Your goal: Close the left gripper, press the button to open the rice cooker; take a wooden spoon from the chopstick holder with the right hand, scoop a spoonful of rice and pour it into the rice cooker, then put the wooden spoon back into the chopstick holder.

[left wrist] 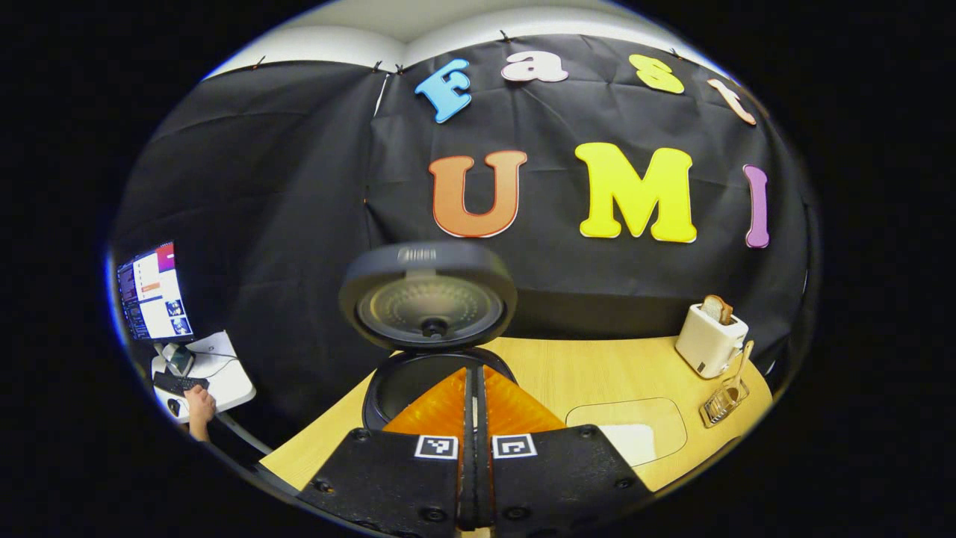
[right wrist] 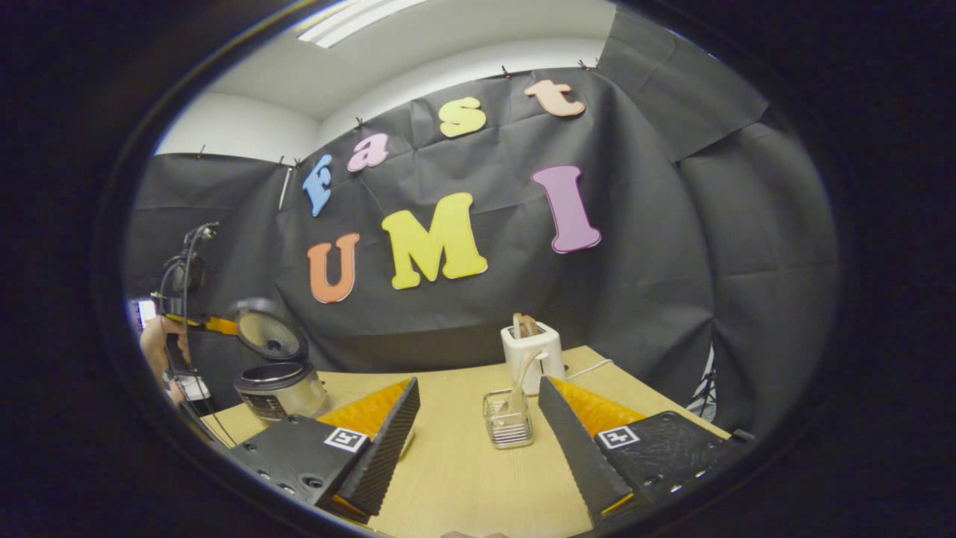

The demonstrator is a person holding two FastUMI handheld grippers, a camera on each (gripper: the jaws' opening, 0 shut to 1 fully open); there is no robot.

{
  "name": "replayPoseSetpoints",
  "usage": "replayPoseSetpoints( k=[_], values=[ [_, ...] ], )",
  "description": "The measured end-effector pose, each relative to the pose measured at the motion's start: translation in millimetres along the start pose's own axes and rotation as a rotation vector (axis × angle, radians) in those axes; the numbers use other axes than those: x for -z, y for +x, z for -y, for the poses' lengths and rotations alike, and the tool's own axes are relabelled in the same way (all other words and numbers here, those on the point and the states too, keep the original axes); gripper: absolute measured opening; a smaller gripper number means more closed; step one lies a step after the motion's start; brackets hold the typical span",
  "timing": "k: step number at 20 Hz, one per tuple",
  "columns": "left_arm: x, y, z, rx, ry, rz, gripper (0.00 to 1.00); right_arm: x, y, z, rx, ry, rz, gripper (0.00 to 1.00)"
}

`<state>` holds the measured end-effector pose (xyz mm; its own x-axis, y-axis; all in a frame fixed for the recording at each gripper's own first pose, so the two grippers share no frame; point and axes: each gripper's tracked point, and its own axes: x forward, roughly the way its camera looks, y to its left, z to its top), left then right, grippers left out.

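My left gripper [left wrist: 473, 418] has its fingers pressed together, nothing between them, pointing at the rice cooker [left wrist: 429, 377] just ahead; the cooker lid [left wrist: 428, 296] stands raised and upright, inner side facing me, pot open below. To the right of the fingers on the wooden table [left wrist: 597, 370] sits a clear tray with white rice [left wrist: 629, 430], partly hidden by the finger base. Further right, the wire chopstick holder [left wrist: 723, 402] with the wooden spoon [left wrist: 741, 366] upright in it, just beside a white toaster [left wrist: 710, 338] with bread in the slot. Far left: a monitor [left wrist: 154, 291], keyboard and a person's hand [left wrist: 199, 407]. My right gripper [right wrist: 478, 437] is spread wide, empty, with the chopstick holder [right wrist: 508, 418] and spoon [right wrist: 520, 381] between the fingers but further off, not touched; toaster [right wrist: 533, 351] behind it, open rice cooker [right wrist: 278, 381] at left.
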<state>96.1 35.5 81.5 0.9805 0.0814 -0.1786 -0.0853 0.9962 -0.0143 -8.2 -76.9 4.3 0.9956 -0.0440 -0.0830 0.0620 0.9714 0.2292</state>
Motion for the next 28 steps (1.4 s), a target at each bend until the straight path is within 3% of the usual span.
replayPoseSetpoints(
  k=[3,5,6,10,12,13,15,21,24,28],
  values=[
    [-3,-18,11,0.019,0.001,0.035,0.03,7,4,-1,0.005,-0.014,-0.023,0.92],
    [-1,-30,16,0.029,0.015,0.053,0.14,11,6,1,0.016,-0.038,-0.032,0.95],
    [0,-34,17,0.030,0.027,0.067,0.29,12,7,2,0.021,-0.045,-0.035,0.92],
    [15,-44,21,0.039,0.012,0.109,0.85,17,15,10,0.050,-0.077,-0.045,0.96],
    [25,-47,25,0.065,-0.019,0.120,0.87,19,20,15,0.063,-0.090,-0.045,0.95],
    [30,-49,25,0.070,-0.027,0.120,0.96,23,24,18,0.067,-0.094,-0.050,0.92],
    [41,-51,24,0.081,-0.041,0.124,0.98,32,33,23,0.066,-0.099,-0.069,0.95],
    [71,-58,32,0.124,-0.049,0.126,0.98,51,76,43,0.061,-0.106,-0.127,0.92],
    [82,-66,33,0.123,-0.007,0.158,0.98,50,112,53,0.055,-0.114,-0.140,0.95],
    [96,-71,38,0.133,0.014,0.175,0.98,58,172,58,0.026,-0.103,-0.197,0.92]
  ],
)
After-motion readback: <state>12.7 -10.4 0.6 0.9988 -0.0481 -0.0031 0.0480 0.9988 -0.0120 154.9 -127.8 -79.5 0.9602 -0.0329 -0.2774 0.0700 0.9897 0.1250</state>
